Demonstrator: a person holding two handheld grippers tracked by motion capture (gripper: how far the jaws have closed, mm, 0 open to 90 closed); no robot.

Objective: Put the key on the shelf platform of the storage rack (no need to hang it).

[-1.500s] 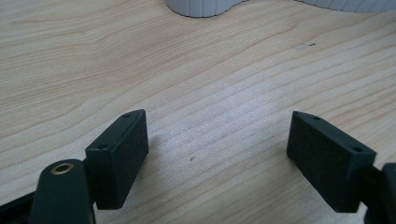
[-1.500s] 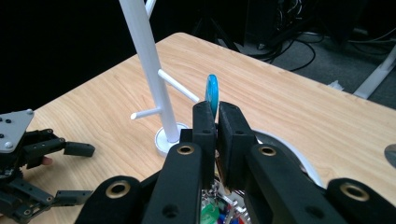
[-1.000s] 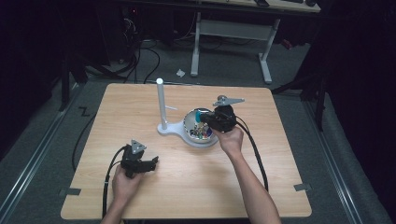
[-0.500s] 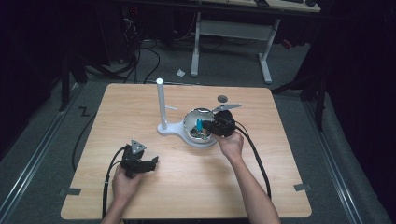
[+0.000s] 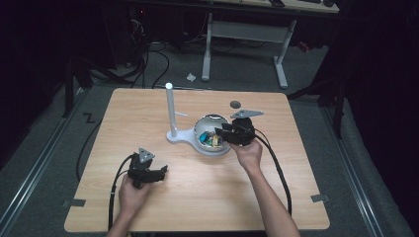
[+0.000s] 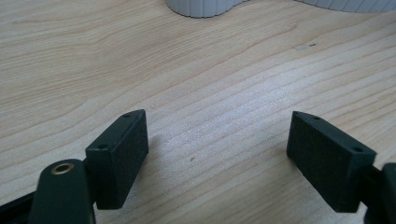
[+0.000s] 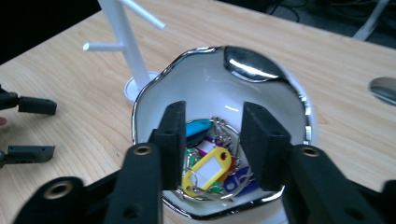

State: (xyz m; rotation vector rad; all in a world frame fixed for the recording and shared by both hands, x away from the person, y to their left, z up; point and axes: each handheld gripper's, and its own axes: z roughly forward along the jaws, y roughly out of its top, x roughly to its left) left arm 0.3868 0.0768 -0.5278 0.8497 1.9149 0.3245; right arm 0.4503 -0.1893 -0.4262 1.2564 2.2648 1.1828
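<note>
Two tongs are in play: the right tongs (image 7: 212, 144), jaws just opened, are held spread over the key tags (image 7: 208, 170) in the white bowl (image 5: 201, 124) mid-bench. One ring should be pinched cleanly. The left tongs (image 6: 217, 154) are rested spread, near-left.

A pale wood-grain counter (image 5: 148, 113) carries a white stand (image 5: 171, 114) with an upright post, its base joined to a white bowl (image 5: 201, 126) with a silvery rim near the middle. Well behind the bowl lies a small dark disc (image 5: 235, 104), possibly a lid.
</note>
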